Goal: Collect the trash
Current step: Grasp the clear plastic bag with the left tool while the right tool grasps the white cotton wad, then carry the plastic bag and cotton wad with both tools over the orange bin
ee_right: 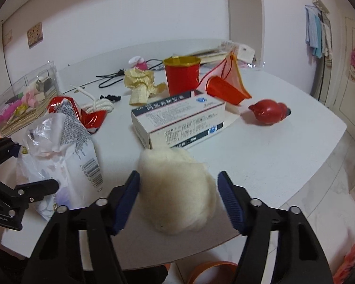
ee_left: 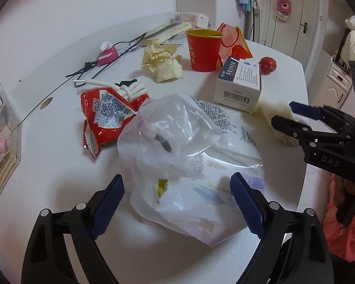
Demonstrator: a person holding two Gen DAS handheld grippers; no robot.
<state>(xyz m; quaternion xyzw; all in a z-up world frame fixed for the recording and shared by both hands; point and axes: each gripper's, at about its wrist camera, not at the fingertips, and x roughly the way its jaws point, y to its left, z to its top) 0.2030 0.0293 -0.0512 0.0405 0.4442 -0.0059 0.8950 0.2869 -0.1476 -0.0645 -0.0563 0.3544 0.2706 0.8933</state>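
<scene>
your right gripper (ee_right: pixel 178 198) straddles the cotton wad (ee_right: pixel 177 189) just in front of the medicine box (ee_right: pixel 177 120), jaws open; it's light and squashy, so pinch its middle. your left gripper (ee_left: pixel 177 203) is open around the plastic bag (ee_left: pixel 177 146).

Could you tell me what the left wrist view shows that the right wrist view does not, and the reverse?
Only the left wrist view shows the door with a pink toy hanging on it, and the barcoded end of the medicine box. Only the right wrist view shows the orange ring on the floor below the table edge and the box's long printed side. Both show the red cup, crumpled yellow paper, plastic bag between the left gripper fingers, and cotton wad at the right gripper.
</scene>
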